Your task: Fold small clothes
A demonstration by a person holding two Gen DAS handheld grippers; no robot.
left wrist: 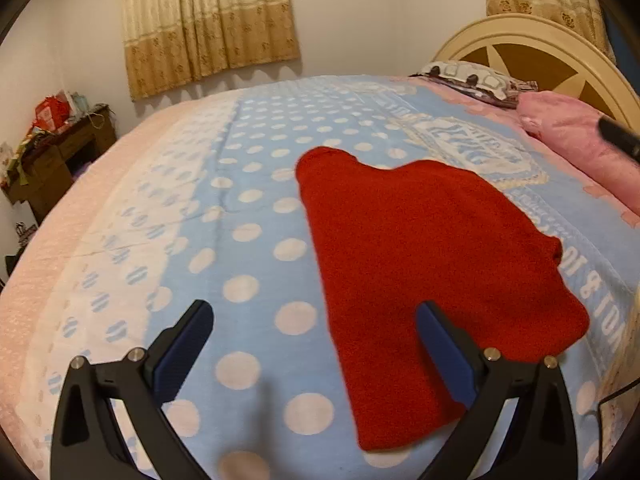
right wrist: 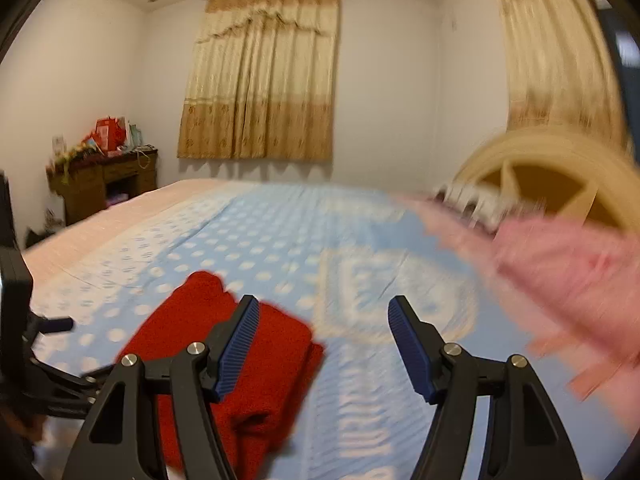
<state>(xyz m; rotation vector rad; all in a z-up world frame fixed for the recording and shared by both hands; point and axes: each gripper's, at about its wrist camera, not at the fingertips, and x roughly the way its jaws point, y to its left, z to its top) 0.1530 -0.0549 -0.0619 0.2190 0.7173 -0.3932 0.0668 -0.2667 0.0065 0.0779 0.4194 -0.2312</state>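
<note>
A red knit garment [left wrist: 432,256] lies folded flat on the blue polka-dot blanket [left wrist: 256,200] of the bed. My left gripper [left wrist: 314,320] hovers above the blanket with its jaws wide apart; its right finger [left wrist: 440,340] hangs over the near part of the garment, and nothing is between the pads. In the blurred right wrist view the red garment [right wrist: 240,368] shows at lower left, partly behind the left finger [right wrist: 240,344]. My right gripper [right wrist: 324,348] is open and empty, raised above the blanket [right wrist: 360,280]. The left gripper [right wrist: 44,360] shows at that view's left edge.
Pink bedding [left wrist: 576,140] and a patterned pillow [left wrist: 468,76] lie by the cream headboard [left wrist: 532,48] at the right. A cluttered wooden dresser [left wrist: 52,160] stands beyond the bed's left side. Curtains [left wrist: 208,24] hang on the far wall. A dark cable [left wrist: 612,400] lies at lower right.
</note>
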